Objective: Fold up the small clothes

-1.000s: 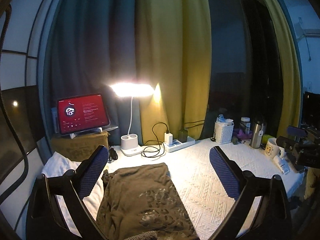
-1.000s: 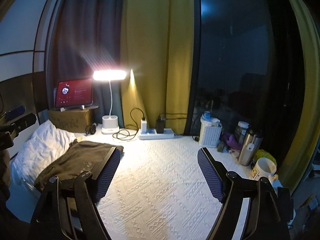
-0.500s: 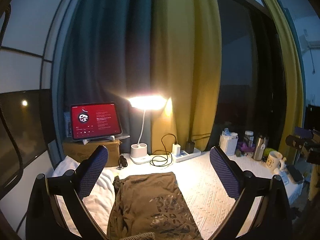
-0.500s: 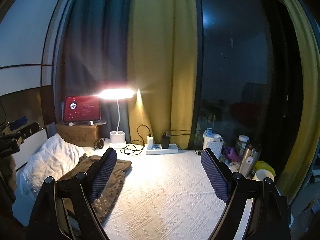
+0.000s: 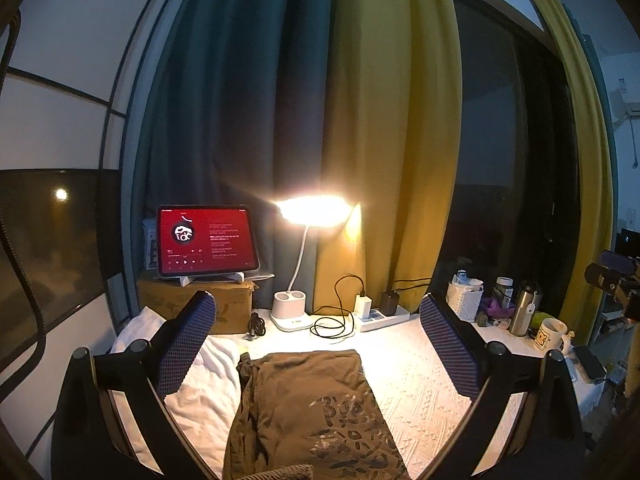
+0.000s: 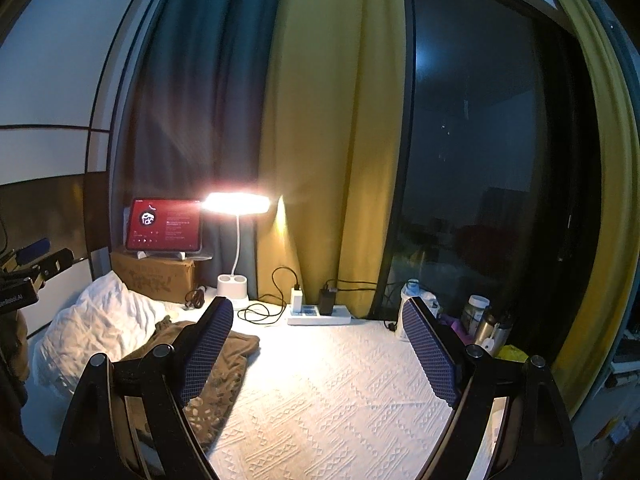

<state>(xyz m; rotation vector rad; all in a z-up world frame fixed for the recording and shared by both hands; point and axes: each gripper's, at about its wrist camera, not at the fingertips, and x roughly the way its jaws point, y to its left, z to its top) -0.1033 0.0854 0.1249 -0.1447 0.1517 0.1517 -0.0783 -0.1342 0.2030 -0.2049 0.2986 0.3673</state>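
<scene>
Left wrist view: the left gripper (image 5: 316, 344) stands spread wide, released, with nothing between its blue pads (image 5: 186, 346). Low in the centre of the frame, the olive-brown garment (image 5: 308, 412), folded into a long strip with a pale print, lies on the white textured cover (image 5: 416, 388), untouched. A white pillow (image 5: 200, 376) is at lower left. Behind, at mid-frame, stand a lit desk lamp (image 5: 310, 212), a red-screened tablet (image 5: 206, 242) on a cardboard box (image 5: 232, 308), and a power strip (image 5: 380, 314). A steel flask (image 5: 524, 308) and mug (image 5: 550, 334) crowd the right edge.

Right wrist view: the right gripper (image 6: 318, 348) is likewise splayed open and empty, over bare cover (image 6: 328, 392). The garment (image 6: 224, 364) sits at lower left, partly hidden by the left finger (image 6: 206, 350); contact cannot be judged. The pillow (image 6: 96, 328) lies further left.
</scene>
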